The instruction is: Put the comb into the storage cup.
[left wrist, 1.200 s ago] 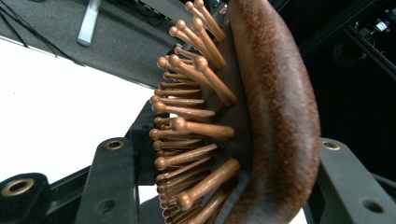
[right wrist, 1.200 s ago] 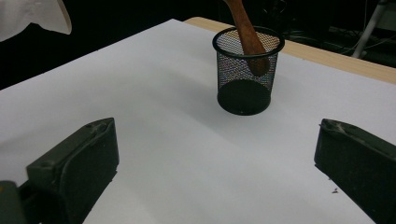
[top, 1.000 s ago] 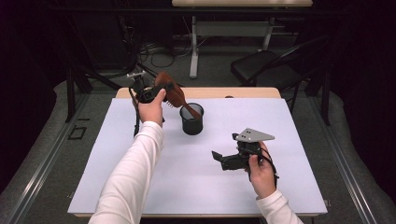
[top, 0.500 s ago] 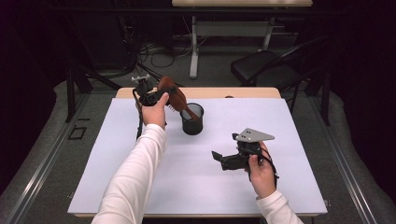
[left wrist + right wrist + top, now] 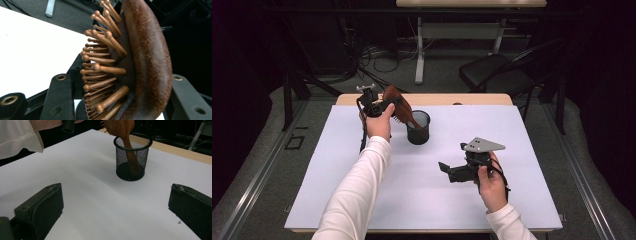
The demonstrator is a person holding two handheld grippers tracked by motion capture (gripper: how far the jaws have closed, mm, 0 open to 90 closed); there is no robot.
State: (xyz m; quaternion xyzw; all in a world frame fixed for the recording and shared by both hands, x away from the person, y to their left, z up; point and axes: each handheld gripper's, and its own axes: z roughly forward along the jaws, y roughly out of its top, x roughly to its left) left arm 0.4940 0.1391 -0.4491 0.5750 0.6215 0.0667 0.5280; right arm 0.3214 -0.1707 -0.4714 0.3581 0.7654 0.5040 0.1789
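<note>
The wooden hairbrush (image 5: 398, 106), clamped by the left gripper (image 5: 379, 106), could tip the mesh cup (image 5: 418, 128) at frame centre if it is levered sideways; the right gripper (image 5: 451, 172) is held wide open and empty.

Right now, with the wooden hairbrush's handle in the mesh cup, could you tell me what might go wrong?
The brown wooden hairbrush leans steeply, handle down in the black mesh cup; its heavy head might tip the light cup once released. The left gripper grips the bristle head, so opening the jaws could snag pins. The right gripper isn't steadying the cup.

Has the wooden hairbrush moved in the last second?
Yes, slightly. Against the fixed mesh cup, the hairbrush in the left gripper has tipped more upright, its handle down inside the cup.
</note>
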